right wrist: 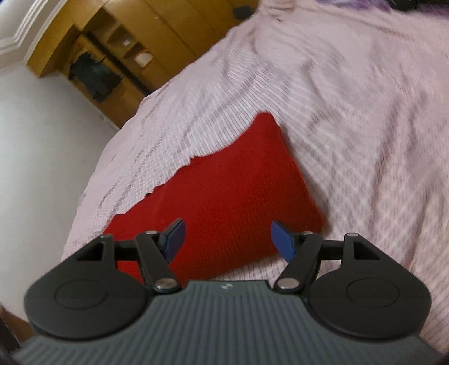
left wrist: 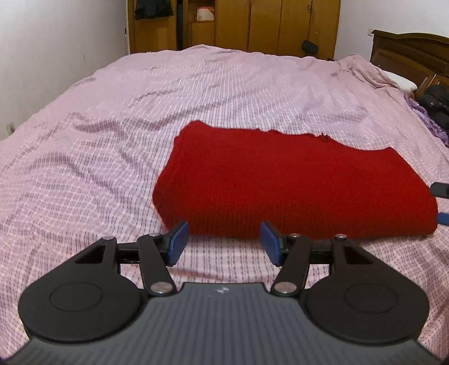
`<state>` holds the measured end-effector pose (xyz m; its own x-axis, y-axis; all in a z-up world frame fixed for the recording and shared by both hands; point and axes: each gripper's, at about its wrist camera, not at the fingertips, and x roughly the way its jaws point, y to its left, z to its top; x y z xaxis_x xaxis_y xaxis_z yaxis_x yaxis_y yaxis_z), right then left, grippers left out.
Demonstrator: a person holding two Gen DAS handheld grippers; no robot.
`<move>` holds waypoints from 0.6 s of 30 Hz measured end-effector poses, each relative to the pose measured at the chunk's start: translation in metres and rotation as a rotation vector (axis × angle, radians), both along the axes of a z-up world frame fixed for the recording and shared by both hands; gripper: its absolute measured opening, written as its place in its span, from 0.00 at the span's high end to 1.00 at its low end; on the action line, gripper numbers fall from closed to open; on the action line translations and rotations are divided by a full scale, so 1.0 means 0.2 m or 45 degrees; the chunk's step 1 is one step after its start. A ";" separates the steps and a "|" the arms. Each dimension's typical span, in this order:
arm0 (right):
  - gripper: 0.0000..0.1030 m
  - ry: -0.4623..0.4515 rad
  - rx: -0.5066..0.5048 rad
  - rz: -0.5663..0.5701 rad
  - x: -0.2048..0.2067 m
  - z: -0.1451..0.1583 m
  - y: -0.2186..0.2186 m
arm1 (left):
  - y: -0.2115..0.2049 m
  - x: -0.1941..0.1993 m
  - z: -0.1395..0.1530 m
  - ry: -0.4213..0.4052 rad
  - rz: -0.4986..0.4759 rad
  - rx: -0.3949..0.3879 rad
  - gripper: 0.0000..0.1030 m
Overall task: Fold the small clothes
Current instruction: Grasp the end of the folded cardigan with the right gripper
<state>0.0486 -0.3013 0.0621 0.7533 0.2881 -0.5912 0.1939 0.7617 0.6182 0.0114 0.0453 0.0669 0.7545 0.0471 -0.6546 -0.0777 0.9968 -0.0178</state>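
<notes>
Above the bedspread [left wrist: 84, 168], left gripper [left wrist: 223, 241] angled downward, jaws spread, empty, near the folded red knit [left wrist: 280, 182], right gripper [right wrist: 226, 238] rolled sideways, jaws apart, empty

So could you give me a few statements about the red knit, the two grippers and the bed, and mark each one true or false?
1. The red knit garment lies folded into a compact block on the bed. True.
2. The left gripper is clamped on the garment. False: its jaws stand open with nothing between them, just short of the garment's near edge.
3. The bedspread is pink with a fine check. True.
4. The right gripper is shut. False: its jaws stand open, with no cloth pinched between the pads.
5. A wooden wardrobe stands beyond the far side of the bed. True.
</notes>
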 end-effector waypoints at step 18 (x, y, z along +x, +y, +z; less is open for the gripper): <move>0.19 -0.035 0.201 -0.253 0.02 -0.28 0.05 | 0.08 0.02 -0.15 0.107 0.054 -0.046 0.38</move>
<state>0.0533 -0.2921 0.0052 0.8193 0.2198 -0.5295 0.3118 0.6042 0.7333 0.0164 0.0606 0.0365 0.6948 0.0532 -0.7173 -0.1224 0.9915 -0.0451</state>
